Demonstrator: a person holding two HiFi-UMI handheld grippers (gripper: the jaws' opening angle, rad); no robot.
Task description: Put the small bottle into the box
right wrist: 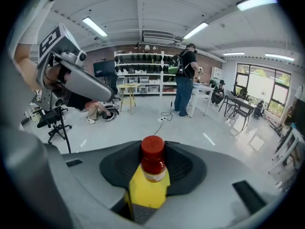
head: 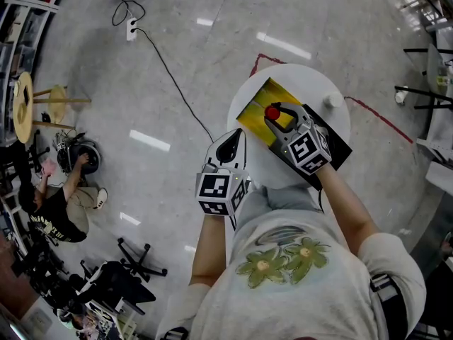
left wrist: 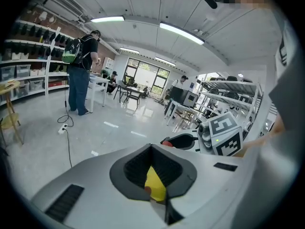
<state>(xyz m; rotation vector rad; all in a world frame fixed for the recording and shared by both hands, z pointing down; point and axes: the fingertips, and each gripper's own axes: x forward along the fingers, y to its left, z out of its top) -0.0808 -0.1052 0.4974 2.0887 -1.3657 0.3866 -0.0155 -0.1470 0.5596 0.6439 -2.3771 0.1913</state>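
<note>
A small bottle with a red cap (head: 272,112) (right wrist: 153,159) stands upright between the jaws of my right gripper (head: 278,113) (right wrist: 153,175), which is shut on it. It hangs over the open yellow box (head: 255,109) on the round white table (head: 287,76). The box's yellow shows under the bottle (right wrist: 145,192). The box's black lid (head: 337,147) lies open to the right. My left gripper (head: 231,146) (left wrist: 153,175) is at the table's near left edge, jaws together and holding nothing. The yellow box (left wrist: 155,184) shows through the hollow between its jaws.
A small white object (head: 332,100) sits on the table's far right. A red tape line (head: 375,115) marks the floor around the table. A cable and power strip (head: 132,27) lie far left. A person (head: 60,200) crouches at left, near office chairs (head: 138,257).
</note>
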